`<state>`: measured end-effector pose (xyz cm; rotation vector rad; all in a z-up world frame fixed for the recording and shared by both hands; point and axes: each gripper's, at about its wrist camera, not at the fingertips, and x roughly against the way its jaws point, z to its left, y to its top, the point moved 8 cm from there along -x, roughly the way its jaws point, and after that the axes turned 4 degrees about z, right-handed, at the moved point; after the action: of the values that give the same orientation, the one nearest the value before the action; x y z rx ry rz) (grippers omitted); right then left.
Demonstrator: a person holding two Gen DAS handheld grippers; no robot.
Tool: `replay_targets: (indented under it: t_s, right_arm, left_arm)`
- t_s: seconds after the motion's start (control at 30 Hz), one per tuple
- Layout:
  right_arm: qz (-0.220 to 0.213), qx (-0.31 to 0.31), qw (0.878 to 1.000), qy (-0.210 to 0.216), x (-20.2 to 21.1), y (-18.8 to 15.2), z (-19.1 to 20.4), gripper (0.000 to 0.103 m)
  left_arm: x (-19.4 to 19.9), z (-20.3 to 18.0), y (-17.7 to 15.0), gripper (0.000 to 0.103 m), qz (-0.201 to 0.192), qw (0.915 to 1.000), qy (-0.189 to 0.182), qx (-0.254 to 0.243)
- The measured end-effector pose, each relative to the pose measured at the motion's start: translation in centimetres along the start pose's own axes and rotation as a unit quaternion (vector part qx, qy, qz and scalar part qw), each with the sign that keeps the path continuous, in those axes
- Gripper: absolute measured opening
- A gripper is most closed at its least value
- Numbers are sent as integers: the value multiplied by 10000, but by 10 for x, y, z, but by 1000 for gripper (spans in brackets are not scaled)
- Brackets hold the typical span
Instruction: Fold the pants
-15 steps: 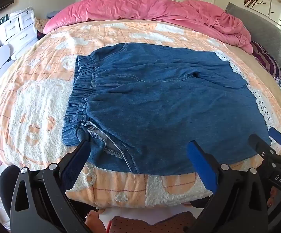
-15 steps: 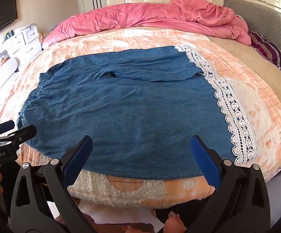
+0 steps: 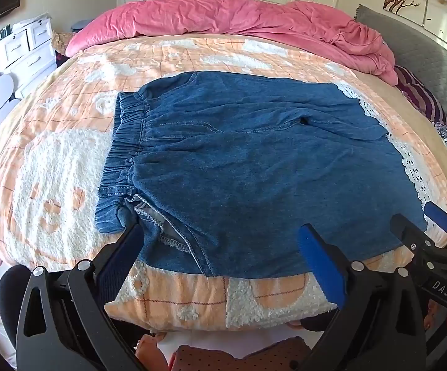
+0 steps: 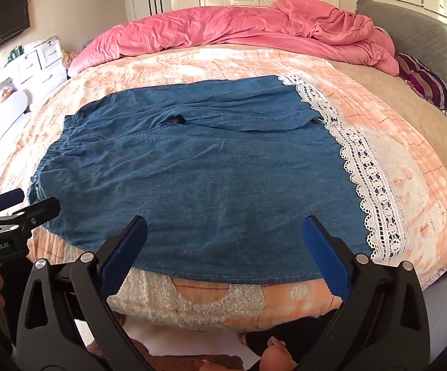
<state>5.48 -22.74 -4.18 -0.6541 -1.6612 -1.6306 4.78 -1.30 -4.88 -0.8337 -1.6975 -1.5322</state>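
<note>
While both grippers hang over the near edge of the bed, the denim pants (image 3: 254,167) lie flat on the peach and white blanket (image 3: 53,170), their long axis running side to side across the views. Their gathered waistband (image 3: 121,154) points to the left and the white lace hem (image 4: 365,167) to the right, with the two legs lying side by side, one nearer and one farther. The near long edge of the pants runs close along the blanket's front edge. Open blanket stretches beyond the pants up to the crumpled pink duvet (image 3: 238,18) at the far side, and more bare blanket lies left of the waistband. The left gripper (image 3: 223,247) is spread wide, and its left blue pad (image 3: 124,256) seems to sit at the waistband corner, though contact is hard to judge. The right gripper (image 4: 226,244) is also spread wide above the near leg, pinching nothing. A white chest of drawers (image 3: 28,46) stands at the far left, its drawers closed.
</note>
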Motion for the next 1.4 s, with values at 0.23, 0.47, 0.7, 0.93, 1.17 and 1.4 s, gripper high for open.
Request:
replay_targets:
  t_s: [0.23,0.47,0.7,0.93,1.17,1.4]
  right_arm:
    - [9,16,10000,0,-5,-2,1,94]
    - [16,9,10000,-6,-5,-2,1,94]
    - [10,21,10000,-13,-6,-3,1,94]
    - [11,27,10000,-23,-6,-3,1,94]
    - [4,28,10000,-28,-6,-3,1,94]
    - [7,32,10000,-22,-6,-3,1,94]
  left_arm:
    - [-3,2,-6,99,0,10000,-39,-47]
    - [-5,4,-7,99,1,10000,-51,-52]
    - [-6,4,-7,99,-17,10000,-56,-55]
    - [-5,4,-6,99,-9,10000,-55,-59]
    - [-6,3,-5,99,-20,10000,-68,-66]
    - [-5,3,-6,99,-20,10000,-60,-67]
